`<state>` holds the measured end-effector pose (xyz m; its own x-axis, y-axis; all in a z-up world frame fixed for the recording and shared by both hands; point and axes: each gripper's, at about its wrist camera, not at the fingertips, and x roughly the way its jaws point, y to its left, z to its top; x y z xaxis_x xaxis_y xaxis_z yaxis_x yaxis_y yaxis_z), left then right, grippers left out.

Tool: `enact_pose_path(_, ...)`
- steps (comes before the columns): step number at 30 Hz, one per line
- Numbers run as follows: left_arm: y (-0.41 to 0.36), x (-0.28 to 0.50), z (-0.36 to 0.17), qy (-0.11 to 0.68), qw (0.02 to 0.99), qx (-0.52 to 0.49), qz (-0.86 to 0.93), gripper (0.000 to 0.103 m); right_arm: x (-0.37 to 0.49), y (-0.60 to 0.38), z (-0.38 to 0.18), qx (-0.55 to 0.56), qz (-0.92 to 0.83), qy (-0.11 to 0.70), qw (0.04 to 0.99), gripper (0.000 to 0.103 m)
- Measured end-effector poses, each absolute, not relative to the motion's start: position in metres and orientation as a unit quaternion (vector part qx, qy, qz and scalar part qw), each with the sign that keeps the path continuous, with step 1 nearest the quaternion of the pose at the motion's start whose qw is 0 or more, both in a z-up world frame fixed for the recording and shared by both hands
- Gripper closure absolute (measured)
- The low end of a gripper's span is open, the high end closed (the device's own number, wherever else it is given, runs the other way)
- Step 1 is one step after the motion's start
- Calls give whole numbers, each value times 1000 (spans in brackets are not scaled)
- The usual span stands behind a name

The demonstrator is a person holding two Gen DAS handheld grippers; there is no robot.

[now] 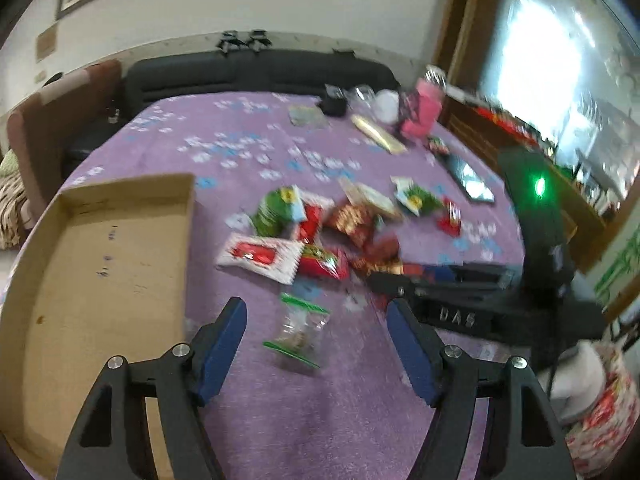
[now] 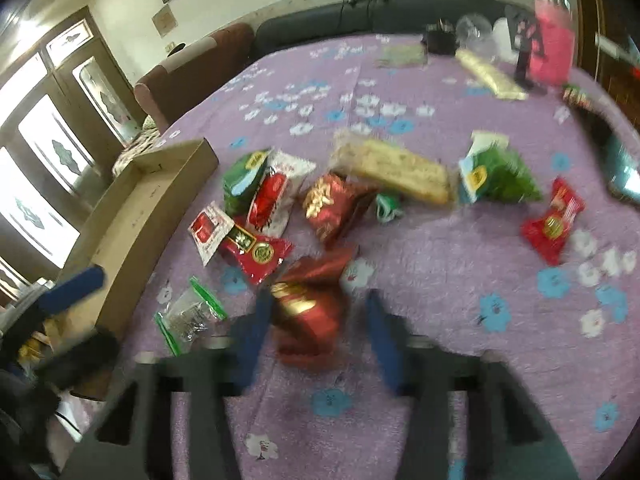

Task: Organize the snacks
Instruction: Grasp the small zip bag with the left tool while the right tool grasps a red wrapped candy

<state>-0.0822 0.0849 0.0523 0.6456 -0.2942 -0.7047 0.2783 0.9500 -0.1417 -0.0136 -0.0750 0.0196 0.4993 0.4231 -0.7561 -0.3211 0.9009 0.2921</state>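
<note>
Snacks: loose heap of wrapped packets (image 2: 276,200) mid-table on the purple flowered cloth (image 2: 440,280), just beside the cardboard box.
Cardboard box: shallow tray (image 1: 104,264) at the cloth's left, bare inside.
Left gripper: (image 1: 316,320) jaws spread apart, gripping nothing; a clear packet with green edges (image 1: 298,330) lies on the cloth between the blue pads.
Right gripper: (image 2: 316,316) blurred; red-and-gold packet (image 2: 312,312) sits between its blue fingers, left pad against it, right pad apart. Not yet a grip.

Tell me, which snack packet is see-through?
The clear packet with green edges, lying alone before the left gripper. The others are coloured red, green or white.
</note>
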Motion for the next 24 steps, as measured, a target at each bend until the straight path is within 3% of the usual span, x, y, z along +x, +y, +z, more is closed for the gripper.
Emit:
enact_pose_path(5, 67, -70, 36, 415, 896, 26, -158, 36, -14, -95, 20, 82, 200, 443, 870, 70)
enact_pose_path(11, 57, -52, 17, 443, 884, 59, -137, 37, -10, -112, 20, 104, 190, 438, 872, 70)
enact_pose_path(12, 55, -50, 12, 450, 880, 62, -138, 45, -11, -112, 21, 103, 190, 436, 874, 70)
enact_pose_path(13, 54, -49, 9, 451, 879, 68, -139, 46, -11, -112, 21, 102, 190, 434, 875, 70)
enact_pose_path(14, 53, -50, 10, 448, 879, 69, -145, 67, -12, -112, 22, 102, 191, 433, 875, 70)
enact_pose_path(15, 52, -51, 11, 448, 878, 66, -153, 70, -12, -112, 22, 102, 191, 432, 875, 70)
enact_pose_path(24, 68, -70, 32, 415, 895, 27, -160, 73, -18, -110, 27, 92, 181, 411, 889, 70)
